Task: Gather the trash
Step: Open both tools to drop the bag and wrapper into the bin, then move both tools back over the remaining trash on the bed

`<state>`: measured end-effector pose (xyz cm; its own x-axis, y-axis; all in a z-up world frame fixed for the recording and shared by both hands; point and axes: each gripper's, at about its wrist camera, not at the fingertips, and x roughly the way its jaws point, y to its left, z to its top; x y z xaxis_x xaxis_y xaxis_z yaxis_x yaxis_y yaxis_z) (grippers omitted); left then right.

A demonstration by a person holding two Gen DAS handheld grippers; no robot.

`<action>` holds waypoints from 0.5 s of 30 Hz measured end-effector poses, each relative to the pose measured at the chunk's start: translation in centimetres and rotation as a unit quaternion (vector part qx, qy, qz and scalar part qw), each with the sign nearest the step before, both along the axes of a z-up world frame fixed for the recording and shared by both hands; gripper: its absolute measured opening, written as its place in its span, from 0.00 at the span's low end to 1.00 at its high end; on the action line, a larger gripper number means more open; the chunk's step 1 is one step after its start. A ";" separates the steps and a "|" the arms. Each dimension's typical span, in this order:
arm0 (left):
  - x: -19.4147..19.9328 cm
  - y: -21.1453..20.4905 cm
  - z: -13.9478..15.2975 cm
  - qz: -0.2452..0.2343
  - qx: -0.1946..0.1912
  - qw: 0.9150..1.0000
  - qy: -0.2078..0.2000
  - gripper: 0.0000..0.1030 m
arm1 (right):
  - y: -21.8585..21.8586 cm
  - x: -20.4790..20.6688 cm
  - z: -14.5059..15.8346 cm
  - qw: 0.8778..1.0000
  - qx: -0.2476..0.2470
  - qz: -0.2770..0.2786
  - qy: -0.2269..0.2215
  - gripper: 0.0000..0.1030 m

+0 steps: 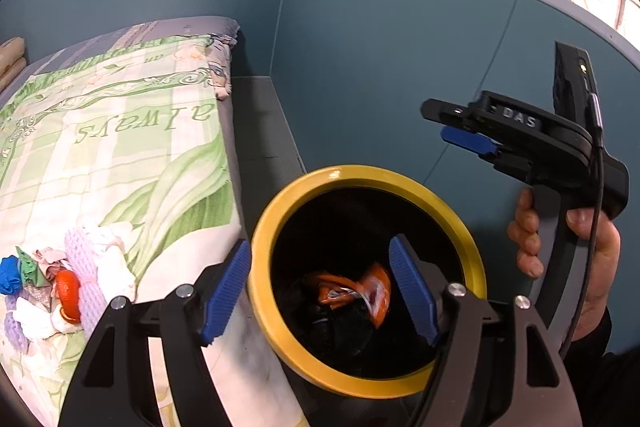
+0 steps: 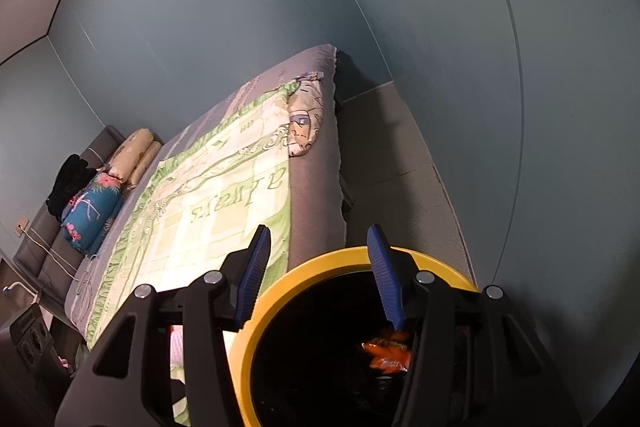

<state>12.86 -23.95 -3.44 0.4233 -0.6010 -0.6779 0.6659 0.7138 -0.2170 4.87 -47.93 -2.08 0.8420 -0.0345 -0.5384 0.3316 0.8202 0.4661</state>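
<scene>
Partly done: orange wrapper (image 1: 352, 293) already down in yellow-rimmed bin (image 1: 280, 211). Left gripper (image 1: 320, 293) and right gripper (image 2: 320, 275) over bin, fingers apart, holding nothing. Still left: trash pile (image 1: 60, 287) on bed (image 1: 120, 147).

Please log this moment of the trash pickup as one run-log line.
left tongs: open, empty | right tongs: open, empty | bin: orange wrapper inside | trash pile: on bed
</scene>
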 end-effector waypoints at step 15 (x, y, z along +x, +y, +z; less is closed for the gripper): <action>2.6 8.4 2.9 0.115 -0.019 0.992 -0.044 0.83 | 5.2 1.7 3.3 0.995 -0.027 0.080 -0.055 0.86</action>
<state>15.45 -15.55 -0.58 0.6082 -0.5065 -0.6111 0.5045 0.8411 -0.1950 6.55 -42.69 1.25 0.8931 0.0794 -0.4429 0.1430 0.8832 0.4466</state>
